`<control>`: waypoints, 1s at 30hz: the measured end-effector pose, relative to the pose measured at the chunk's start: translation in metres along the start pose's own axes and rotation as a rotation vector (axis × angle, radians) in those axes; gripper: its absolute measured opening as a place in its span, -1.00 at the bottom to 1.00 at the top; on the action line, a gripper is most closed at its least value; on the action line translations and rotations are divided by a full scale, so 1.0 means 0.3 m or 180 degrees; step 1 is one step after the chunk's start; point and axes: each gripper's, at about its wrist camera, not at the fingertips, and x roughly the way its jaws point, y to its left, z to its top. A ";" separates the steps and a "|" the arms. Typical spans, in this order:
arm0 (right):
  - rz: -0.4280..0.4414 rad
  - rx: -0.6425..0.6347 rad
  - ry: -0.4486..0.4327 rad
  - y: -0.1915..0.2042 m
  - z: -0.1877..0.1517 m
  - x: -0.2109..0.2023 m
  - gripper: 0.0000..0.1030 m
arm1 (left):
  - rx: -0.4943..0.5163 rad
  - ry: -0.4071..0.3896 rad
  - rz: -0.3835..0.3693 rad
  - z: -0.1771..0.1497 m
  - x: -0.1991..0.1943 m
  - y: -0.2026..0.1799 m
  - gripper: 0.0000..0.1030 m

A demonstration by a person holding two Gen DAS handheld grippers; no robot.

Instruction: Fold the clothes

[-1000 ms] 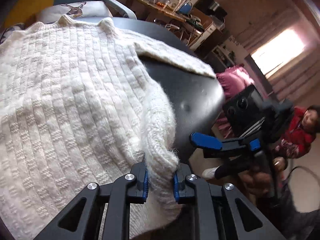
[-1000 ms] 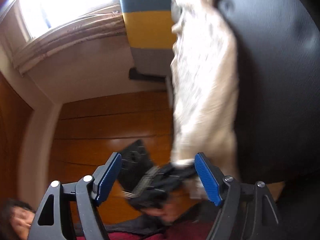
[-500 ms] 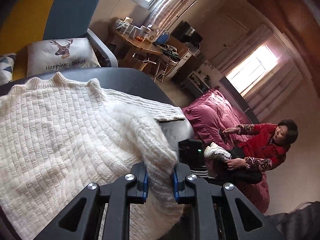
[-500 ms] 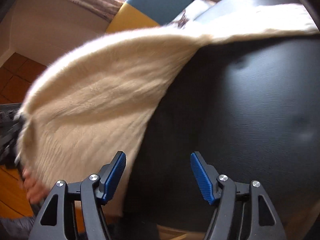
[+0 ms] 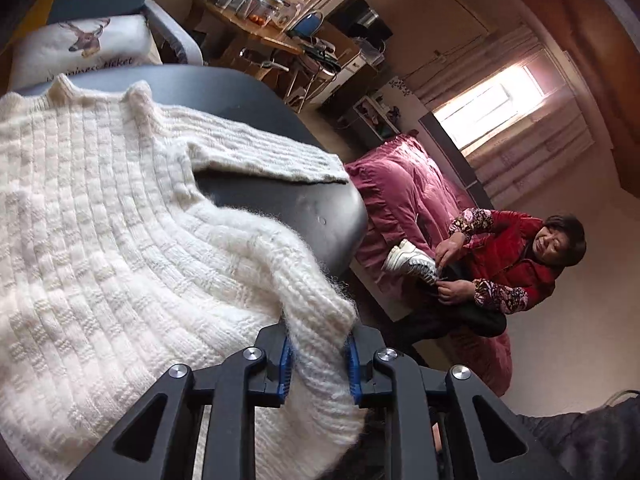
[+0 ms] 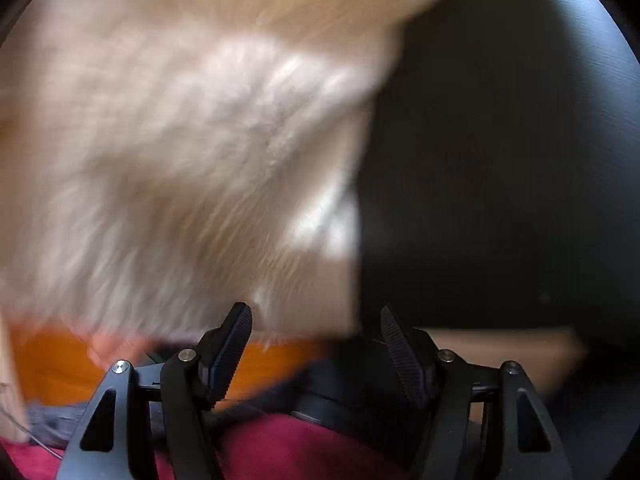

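sweater (image 5: 120, 216) spread on dark table (image 5: 320, 216), hem raised | left gripper (image 5: 318, 356) clamped on ribbed hem | right gripper (image 6: 316, 344) jaws apart, empty, beside blurred sweater edge

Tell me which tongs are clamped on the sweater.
The left tongs: shut on the white knitted sweater's ribbed hem. The right tongs are open, empty.

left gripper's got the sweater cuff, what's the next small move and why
Probably carry the cuff inward over the sweater body. The left gripper is shut on it, the sleeve is lifted near the table edge, and the other sleeve is spread flat. The right gripper is open, holding nothing.
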 end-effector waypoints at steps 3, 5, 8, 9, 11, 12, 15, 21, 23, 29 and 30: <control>-0.0542 0.0181 -0.0111 -0.077 -0.081 -0.167 0.35 | -0.0101 0.0230 -0.0080 -0.057 0.100 0.027 -0.35; -0.0868 0.0220 -0.0315 -0.092 -0.106 -0.282 0.35 | -0.0170 0.0372 -0.0141 -0.097 0.159 0.037 -0.21; -0.1290 0.0126 -0.0768 -0.052 -0.091 -0.452 0.35 | -0.0294 0.0479 -0.0362 -0.133 0.212 0.039 -0.12; -0.1410 0.0024 -0.0953 -0.016 -0.072 -0.492 0.35 | -0.0285 0.0490 -0.0413 -0.141 0.214 0.028 -0.04; -0.1557 -0.0235 -0.1276 0.060 -0.024 -0.555 0.35 | -0.0224 0.0486 -0.0475 -0.154 0.203 0.002 0.03; -0.1588 -0.0394 -0.1252 0.095 0.014 -0.521 0.35 | -0.0180 0.0410 -0.0460 -0.153 0.174 -0.005 0.03; -0.1680 -0.0873 -0.1110 0.197 0.132 -0.395 0.35 | -0.0224 0.0068 -0.0379 -0.152 0.050 0.019 0.08; -0.2254 -0.1680 -0.0645 0.287 0.393 -0.139 0.35 | -0.0709 -0.0659 0.0690 -0.233 -0.240 0.267 0.09; -0.2456 -0.1626 -0.0584 0.226 0.390 -0.162 0.30 | -0.0929 -0.0681 0.1065 -0.295 -0.293 0.359 0.09; -0.3010 -0.1407 -0.0440 0.034 0.372 -0.259 0.36 | -0.1121 -0.0767 0.1513 -0.470 -0.393 0.489 -0.04; -0.3026 -0.1404 -0.0445 0.032 0.370 -0.260 0.42 | -0.1102 -0.0813 0.1502 -0.490 -0.408 0.496 -0.05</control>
